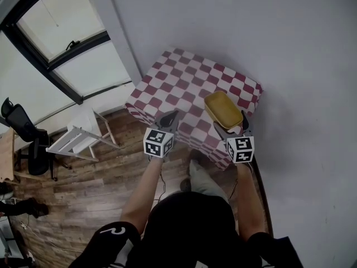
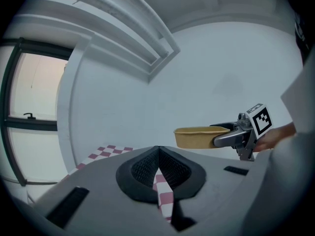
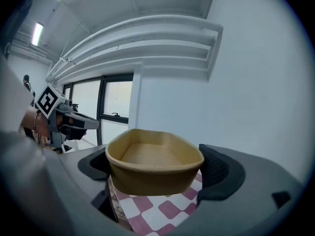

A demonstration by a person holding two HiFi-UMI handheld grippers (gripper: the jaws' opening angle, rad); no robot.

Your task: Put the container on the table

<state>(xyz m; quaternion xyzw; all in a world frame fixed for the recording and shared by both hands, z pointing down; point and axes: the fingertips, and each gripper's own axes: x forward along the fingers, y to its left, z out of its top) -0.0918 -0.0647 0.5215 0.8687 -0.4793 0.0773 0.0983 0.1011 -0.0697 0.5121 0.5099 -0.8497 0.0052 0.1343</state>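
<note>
Container: tan, shallow, empty, noted right of centre in the head view. It is pinched at its near end by the right gripper and held over the right part of the red-and-white checked table. Contact with the cloth cannot be told. Left gripper is seen at frame centre over the table's near edge, its jaws pressed together at the tips with nothing gripped.

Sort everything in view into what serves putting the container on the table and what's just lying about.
Job: container; right gripper, shut on it; checked table.
Lying about: left gripper, shut and empty; white chair; black office chair.
</note>
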